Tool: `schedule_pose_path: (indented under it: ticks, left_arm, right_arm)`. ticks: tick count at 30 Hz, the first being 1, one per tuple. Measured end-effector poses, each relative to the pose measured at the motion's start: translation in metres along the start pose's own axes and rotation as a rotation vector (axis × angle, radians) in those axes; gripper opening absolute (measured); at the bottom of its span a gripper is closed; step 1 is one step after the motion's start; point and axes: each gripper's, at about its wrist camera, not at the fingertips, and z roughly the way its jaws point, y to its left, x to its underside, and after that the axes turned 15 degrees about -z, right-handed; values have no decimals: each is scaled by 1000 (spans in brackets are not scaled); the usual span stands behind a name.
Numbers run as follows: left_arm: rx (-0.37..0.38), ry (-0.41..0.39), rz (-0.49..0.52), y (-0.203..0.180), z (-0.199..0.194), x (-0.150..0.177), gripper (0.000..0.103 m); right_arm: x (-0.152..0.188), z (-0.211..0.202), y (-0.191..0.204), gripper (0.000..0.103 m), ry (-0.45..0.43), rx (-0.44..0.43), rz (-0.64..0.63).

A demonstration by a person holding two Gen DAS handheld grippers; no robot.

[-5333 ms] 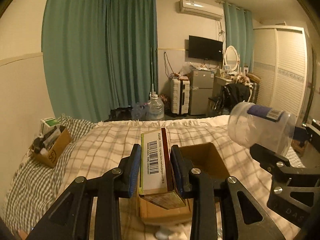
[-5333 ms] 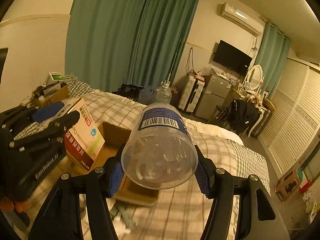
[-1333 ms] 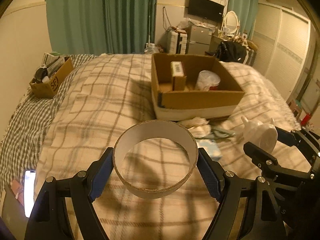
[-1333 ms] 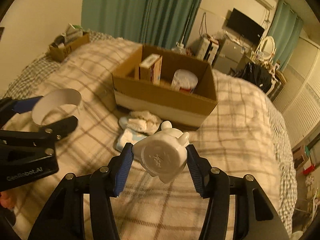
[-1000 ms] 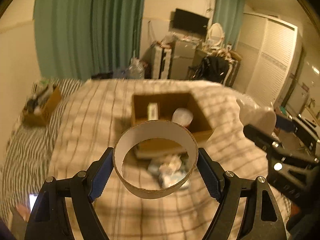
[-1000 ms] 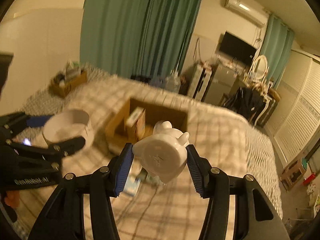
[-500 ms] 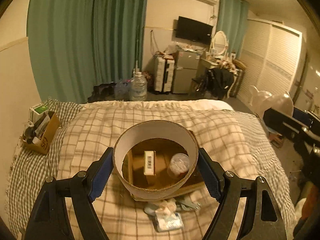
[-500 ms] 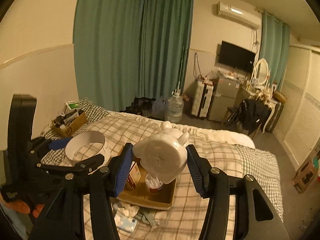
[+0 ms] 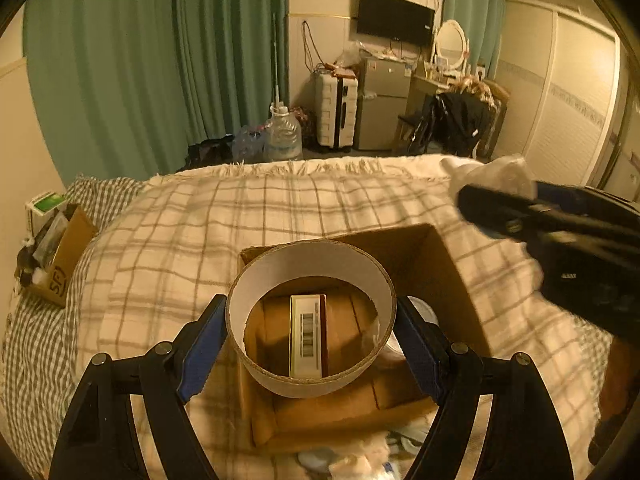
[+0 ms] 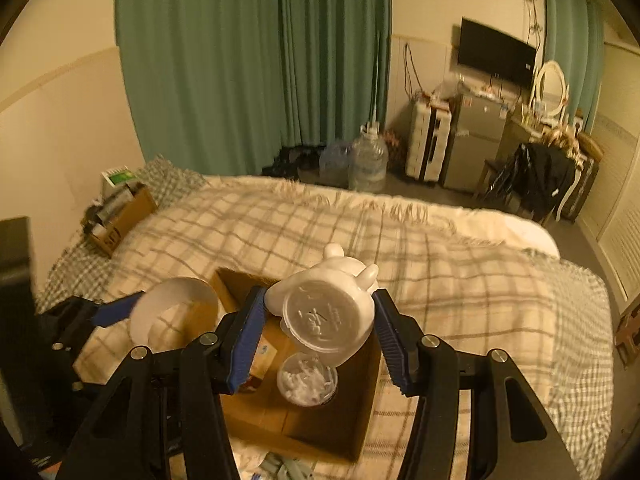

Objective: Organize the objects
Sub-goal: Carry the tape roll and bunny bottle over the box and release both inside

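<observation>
My left gripper (image 9: 311,344) is shut on a white cardboard ring (image 9: 312,384) and holds it above the open cardboard box (image 9: 444,272) on the bed. Through the ring I see a barcoded carton (image 9: 306,334) standing in the box. My right gripper (image 10: 320,330) is shut on a white animal-shaped figure (image 10: 328,316), base toward the camera, held over the same box (image 10: 320,424). A clear plastic jar (image 10: 307,386) stands in the box below the figure. The ring (image 10: 172,312) and the left gripper show at the left of the right wrist view.
The plaid blanket (image 9: 192,240) covers the bed. Crumpled tissues and small items (image 9: 352,460) lie at the box's near side. A small carton of clutter (image 9: 52,256) sits at the bed's left edge. Green curtains, suitcase and fridge stand beyond.
Both grippers have come down and forward toward the box, which now looks larger and closer. The ring and the figure now hang right above the box opening.
</observation>
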Motion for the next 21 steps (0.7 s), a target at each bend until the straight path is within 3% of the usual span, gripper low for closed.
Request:
schedule_pose_path:
  ticks: [6,14,15,16,17,21]
  left_arm:
    - [-31,-37,99,-14,23,5,83]
    - [30,-52,113,-23,31,6,85]
    - [33,-56,111,-23,28,6,87]
    - [29,-61,108,-23,26,6,96]
    - [22,-71,104,-22,22,5,102]
    - [19,-128,90,-17,-7,3,103]
  right_arm:
    - [20,58,-15,53,49,-47,35]
    - [26,70,-22,55,34,-50,69]
    - [26,66,-23,65,25,-35,70]
    - [25,59,-24,78,11,-21,75]
    - [25,53,-26,81,-1,-19,82]
    - [19,14,-31,82,-39,5,82]
